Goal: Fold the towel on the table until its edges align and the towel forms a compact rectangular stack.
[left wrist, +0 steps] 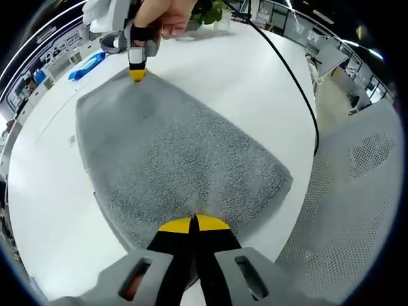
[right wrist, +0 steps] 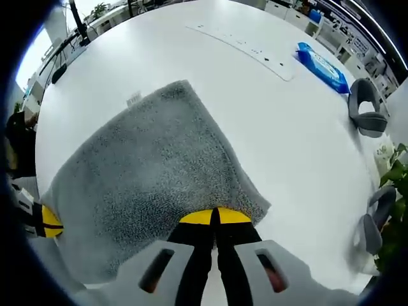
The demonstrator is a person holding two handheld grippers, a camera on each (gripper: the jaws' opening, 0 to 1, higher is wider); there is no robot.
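A grey towel lies flat on the white round table, and its edge looks doubled over. In the left gripper view my left gripper has its yellow-tipped jaws pressed together on the towel's near edge. At the far corner, a hand holds my right gripper, tip down on the towel. In the right gripper view the towel spreads away from me. There my right gripper is shut on its near edge close to a corner. My left gripper peeks in at the towel's opposite end.
A blue packet and a white strip lie beyond the towel. Grey padded objects and a plant sit by the table edge. A black cable crosses the table. A white mesh chair stands beside it.
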